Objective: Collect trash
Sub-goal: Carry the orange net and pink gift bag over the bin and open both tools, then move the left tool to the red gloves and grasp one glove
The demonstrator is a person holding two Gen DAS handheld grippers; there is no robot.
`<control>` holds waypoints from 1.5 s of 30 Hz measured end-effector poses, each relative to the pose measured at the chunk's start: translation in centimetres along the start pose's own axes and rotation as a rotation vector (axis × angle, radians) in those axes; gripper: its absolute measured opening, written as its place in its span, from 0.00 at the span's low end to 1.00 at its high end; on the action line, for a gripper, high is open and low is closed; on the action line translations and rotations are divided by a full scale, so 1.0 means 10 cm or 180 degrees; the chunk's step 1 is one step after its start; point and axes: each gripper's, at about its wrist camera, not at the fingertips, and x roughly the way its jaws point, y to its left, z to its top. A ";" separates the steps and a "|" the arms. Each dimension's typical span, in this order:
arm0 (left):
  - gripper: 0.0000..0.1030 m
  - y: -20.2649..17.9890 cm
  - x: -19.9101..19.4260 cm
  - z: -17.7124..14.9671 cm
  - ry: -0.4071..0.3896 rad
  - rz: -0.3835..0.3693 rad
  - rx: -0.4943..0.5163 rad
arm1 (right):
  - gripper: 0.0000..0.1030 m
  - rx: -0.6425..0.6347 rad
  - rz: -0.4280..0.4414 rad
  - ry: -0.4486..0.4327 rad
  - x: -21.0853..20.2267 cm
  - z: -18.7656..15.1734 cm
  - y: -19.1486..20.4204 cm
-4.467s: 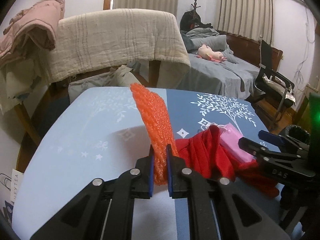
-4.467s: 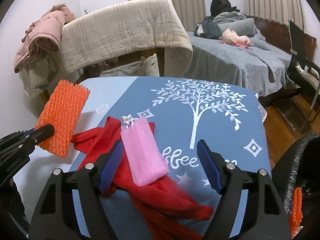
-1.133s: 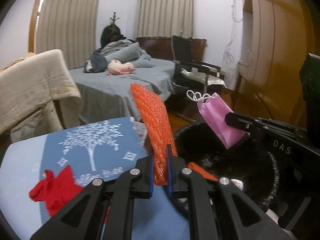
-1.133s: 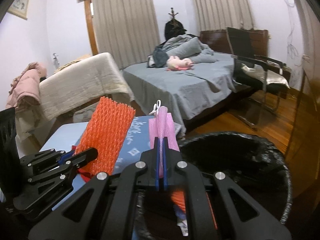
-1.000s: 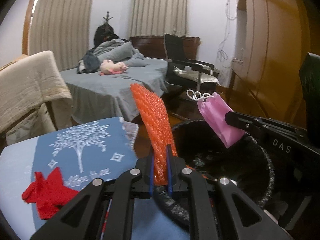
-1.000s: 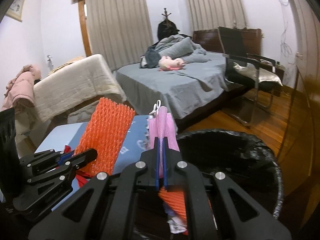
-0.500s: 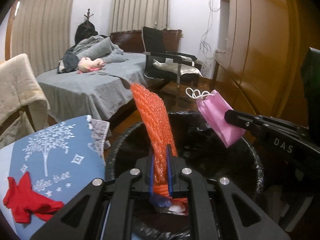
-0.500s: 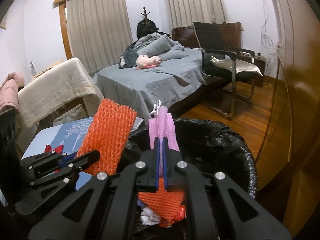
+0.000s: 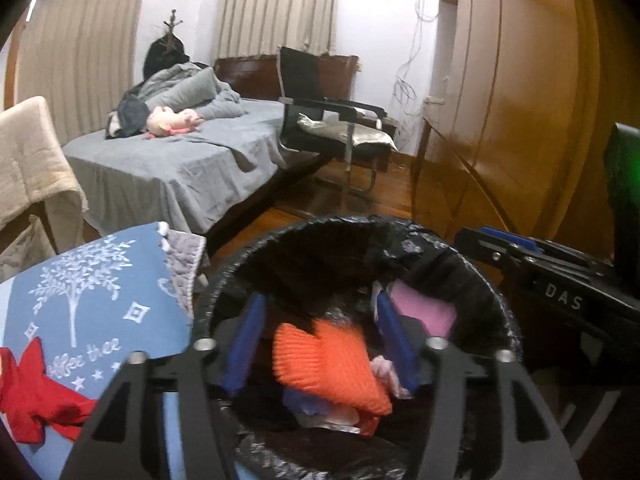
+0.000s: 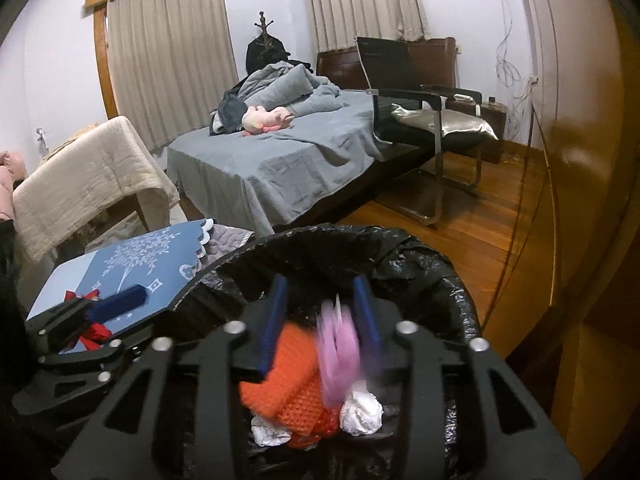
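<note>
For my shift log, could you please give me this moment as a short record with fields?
left gripper: open, above the bin
right gripper: open, above the bin
black-lined trash bin: holds the trash listed below
orange foam net: lying in the bin
pink gift bag: motion-blurred, between the right gripper's fingers
crumpled white paper: in the bin
red cloth: on the blue tablecloth, outside the bin

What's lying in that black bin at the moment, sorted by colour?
Orange foam nets: 2
Pink bag: 1
White crumpled wads: 2
Bluish scrap: 1
Total: 6 visible in the bin; more may be buried underneath.
</note>
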 end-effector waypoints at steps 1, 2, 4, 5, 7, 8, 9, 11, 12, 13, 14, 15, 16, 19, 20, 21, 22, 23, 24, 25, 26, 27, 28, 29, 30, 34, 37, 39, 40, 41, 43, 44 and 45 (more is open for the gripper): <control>0.69 0.04 -0.04 0.00 -0.0021 0.0041 -0.0030 | 0.65 -0.0003 -0.0016 -0.0022 -0.01 0.00 0.01; 0.74 0.07 -0.06 0.00 -0.0037 0.0083 -0.0053 | 0.85 -0.0005 -0.0058 -0.0062 -0.03 0.00 0.02; 0.81 0.17 -0.16 -0.01 -0.0096 0.0190 -0.0107 | 0.91 -0.0014 -0.0135 -0.0151 -0.08 0.00 0.05; 0.82 0.20 -0.18 -0.02 -0.0108 0.0218 -0.0123 | 0.93 -0.0033 -0.0117 -0.0195 -0.12 0.01 0.07; 0.88 0.34 -0.29 -0.03 -0.0152 0.0356 -0.0184 | 0.94 -0.0091 -0.0066 -0.0222 -0.14 0.02 0.12; 0.89 0.39 -0.33 -0.02 -0.0173 0.0407 -0.0211 | 0.95 -0.0132 -0.0057 -0.0247 -0.16 0.03 0.17; 0.90 0.46 -0.38 -0.03 -0.0194 0.0457 -0.0244 | 0.95 -0.0152 -0.0048 -0.0258 -0.17 0.04 0.20; 0.91 0.62 -0.50 -0.06 -0.0235 0.0594 -0.0327 | 0.95 -0.0191 -0.0002 -0.0268 -0.17 0.06 0.27; 0.92 0.67 -0.55 -0.07 -0.0250 0.0647 -0.0356 | 0.95 -0.0202 0.0027 -0.0263 -0.17 0.06 0.32; 0.92 0.75 -0.61 -0.08 -0.0270 0.0715 -0.0396 | 0.95 -0.0211 0.0071 -0.0254 -0.15 0.06 0.38; 0.92 0.82 -0.67 -0.11 -0.0288 0.0784 -0.0434 | 0.95 -0.0218 0.0108 -0.0242 -0.14 0.06 0.43; 0.92 0.91 -0.74 -0.13 -0.0307 0.0867 -0.0472 | 0.95 -0.0222 0.0138 -0.0230 -0.13 0.06 0.48; 0.92 0.97 -0.80 -0.14 -0.0322 0.0942 -0.0496 | 0.95 -0.0224 0.0166 -0.0220 -0.12 0.06 0.53; 0.92 1.17 -0.96 -0.22 -0.0341 0.1151 -0.0549 | 0.95 -0.0261 0.0316 -0.0174 -0.06 0.03 0.76; 0.92 1.23 -1.00 -0.23 -0.0344 0.1207 -0.0561 | 0.95 -0.0301 0.0373 -0.0155 -0.03 0.02 0.88; 0.92 1.28 -1.05 -0.26 -0.0346 0.1262 -0.0571 | 0.95 -0.0321 0.0410 -0.0141 -0.01 0.01 0.95; 0.92 1.35 -1.09 -0.29 -0.0342 0.1337 -0.0584 | 0.95 -0.0341 0.0455 -0.0123 0.01 0.01 1.02; 0.92 1.42 -1.14 -0.33 -0.0335 0.1406 -0.0595 | 0.95 -0.0365 0.0507 -0.0112 0.04 0.00 1.12; 0.92 1.47 -1.18 -0.36 -0.0329 0.1465 -0.0601 | 0.95 -0.0390 0.0550 -0.0106 0.07 -0.01 1.20; 0.92 1.54 -1.22 -0.40 -0.0316 0.1534 -0.0606 | 0.95 -0.0411 0.0583 -0.0097 0.09 -0.02 1.28; 0.92 1.61 -1.26 -0.45 -0.0302 0.1605 -0.0611 | 0.95 -0.0434 0.0627 -0.0082 0.12 -0.02 1.38; 0.92 1.65 -1.30 -0.50 -0.0294 0.1651 -0.0617 | 0.95 -0.0455 0.0672 -0.0068 0.15 -0.03 1.47; 0.92 1.71 -1.34 -0.54 -0.0278 0.1705 -0.0630 | 0.95 -0.0472 0.0700 -0.0057 0.17 -0.03 1.53; 0.92 1.77 -1.38 -0.58 -0.0261 0.1756 -0.0646 | 0.95 -0.0498 0.0735 -0.0040 0.20 -0.05 1.61; 0.92 1.83 -1.40 -0.61 -0.0248 0.1797 -0.0662 | 0.95 -0.0535 0.0768 -0.0018 0.23 -0.06 1.70; 0.92 2.06 -1.51 -0.77 -0.0205 0.1963 -0.0755 | 0.95 -0.0638 0.0861 0.0045 0.33 -0.12 1.97; 0.92 2.18 -1.55 -0.85 -0.0184 0.2045 -0.0829 | 0.95 -0.0682 0.0912 0.0083 0.38 -0.16 2.10; 0.92 2.25 -1.56 -0.89 -0.0169 0.2064 -0.0869 | 0.95 -0.0731 0.0930 0.0099 0.42 -0.20 2.20; 0.92 2.30 -1.56 -0.91 -0.0154 0.2065 -0.0903 | 0.95 -0.0748 0.0934 0.0107 0.44 -0.21 2.23; 0.92 2.31 -1.55 -0.92 -0.0149 0.2068 -0.0918 | 0.95 -0.0770 0.0942 0.0126 0.47 -0.23 2.29; 0.92 2.34 -1.53 -0.94 -0.0139 0.2065 -0.0934 | 0.95 -0.0790 0.0951 0.0155 0.52 -0.25 2.35; 0.92 2.35 -1.51 -0.95 -0.0132 0.2062 -0.0940 | 0.95 -0.0800 0.0954 0.0169 0.54 -0.27 2.37; 0.91 2.36 -1.50 -0.97 -0.0124 0.2055 -0.0947 | 0.95 -0.0808 0.0957 0.0177 0.57 -0.28 2.39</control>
